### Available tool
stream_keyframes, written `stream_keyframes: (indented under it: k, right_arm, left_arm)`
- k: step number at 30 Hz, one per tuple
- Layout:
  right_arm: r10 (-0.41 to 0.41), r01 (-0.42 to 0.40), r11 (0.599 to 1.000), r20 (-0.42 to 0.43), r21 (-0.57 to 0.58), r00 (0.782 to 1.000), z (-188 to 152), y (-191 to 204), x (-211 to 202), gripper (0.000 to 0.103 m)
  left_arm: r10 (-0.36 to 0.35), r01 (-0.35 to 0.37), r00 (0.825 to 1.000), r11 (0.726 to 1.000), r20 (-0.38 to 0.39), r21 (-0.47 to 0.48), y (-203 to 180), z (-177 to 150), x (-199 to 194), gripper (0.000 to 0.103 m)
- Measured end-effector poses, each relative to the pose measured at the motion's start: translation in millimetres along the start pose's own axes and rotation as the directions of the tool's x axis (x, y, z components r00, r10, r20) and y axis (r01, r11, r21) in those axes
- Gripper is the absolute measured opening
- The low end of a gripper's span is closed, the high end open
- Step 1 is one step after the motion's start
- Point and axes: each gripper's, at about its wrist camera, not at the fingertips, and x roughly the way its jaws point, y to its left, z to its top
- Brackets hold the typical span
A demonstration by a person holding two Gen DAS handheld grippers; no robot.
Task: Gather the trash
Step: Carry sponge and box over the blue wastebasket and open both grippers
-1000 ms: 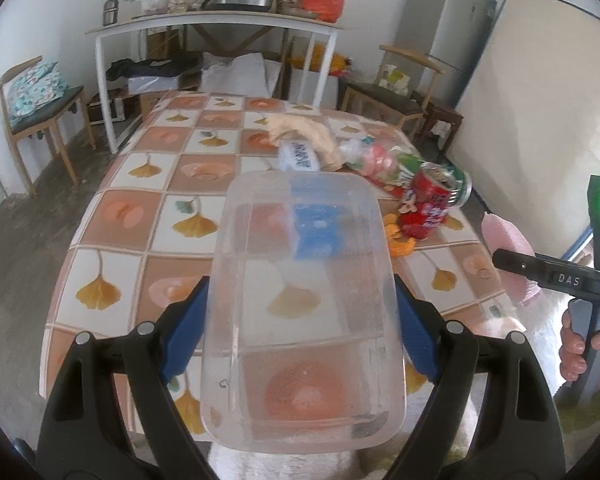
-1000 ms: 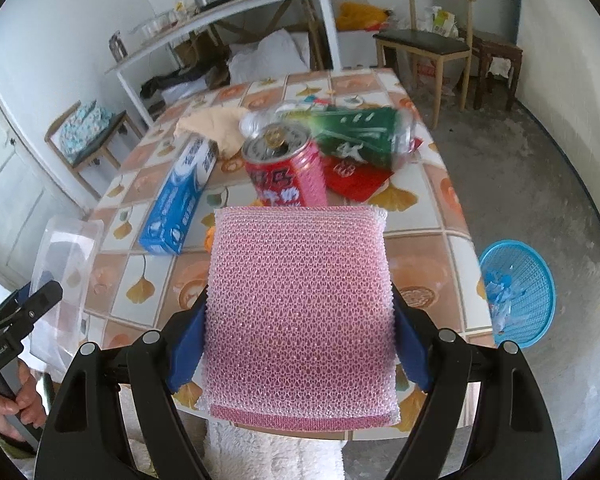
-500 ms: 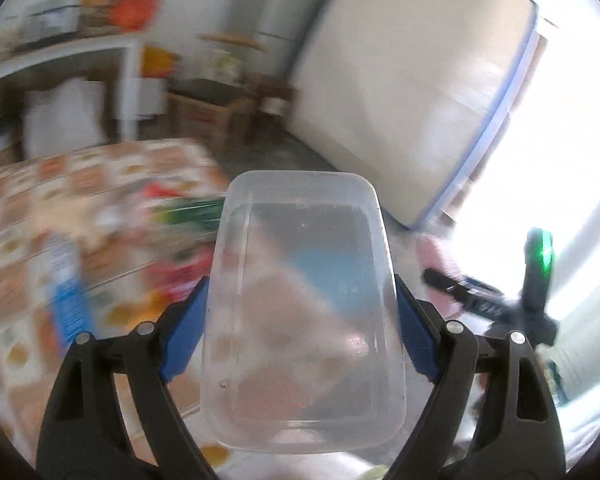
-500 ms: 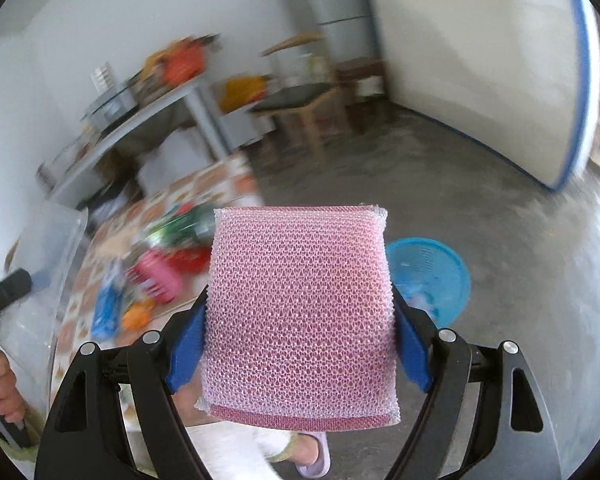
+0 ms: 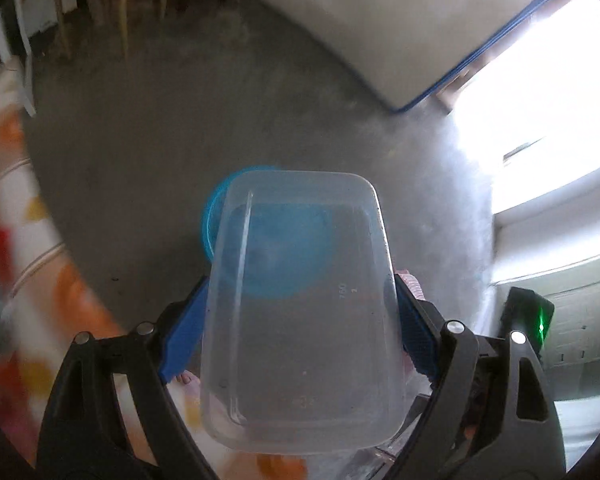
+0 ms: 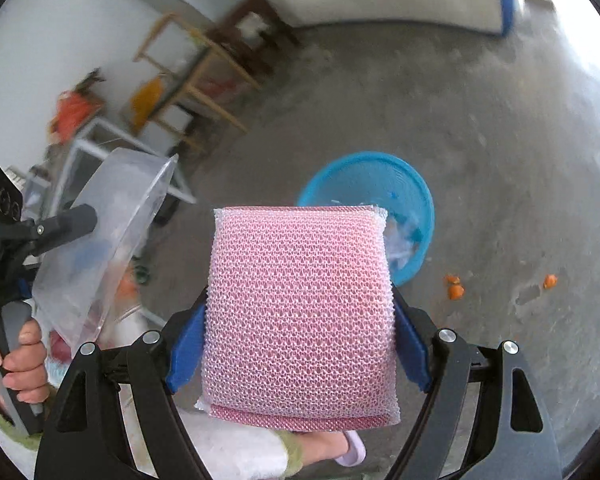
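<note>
Sponge (image 6: 300,312) and container (image 5: 300,308), each clamped between fingers, half hide the bin (image 6: 412,188).

- The left gripper (image 5: 300,328) clamps a clear plastic container (image 5: 300,312) by its long sides, blue pads pressed against it.
- Beyond and partly behind the container sits a blue basket (image 5: 216,216) on the grey floor (image 5: 172,120).
- At left — a blurred, probably orange-patterned tablecloth (image 5: 24,240).

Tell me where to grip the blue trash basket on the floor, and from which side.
Take the blue trash basket by its thin round rim, coming from above with one jaw inside and one outside the wall. It stands upright with its mouth open; the round body looks too wide to span.
</note>
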Motion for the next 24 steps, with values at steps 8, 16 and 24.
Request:
stream_keyframes:
  k: [8, 16, 24]
  right_arm:
    - [0.004, 0.003, 0.994, -0.07, 0.113, 0.998, 39.4, -54.5, 104.1, 0.082]
    - [-0.056, 0.069, 0.991, -0.11, 0.115, 0.992, 54.4, -85.5, 173.2, 0.089]
    - [-0.036, 0.04, 0.989, -0.028, 0.143, 0.999, 44.9, -104.0, 143.8, 0.089]
  left_arm:
    - [0.042, -0.051, 0.991, 0.996, -0.127, -0.073, 17.1, 51.1, 113.1, 0.084]
    - [-0.004, -0.014, 0.995, 0.986, -0.104, -0.164, 35.9, 71.0, 139.9, 0.087]
    - [-0.035, 0.031, 0.999, 0.993, -0.034, -0.118, 11.1, 63.4, 112.2, 0.087]
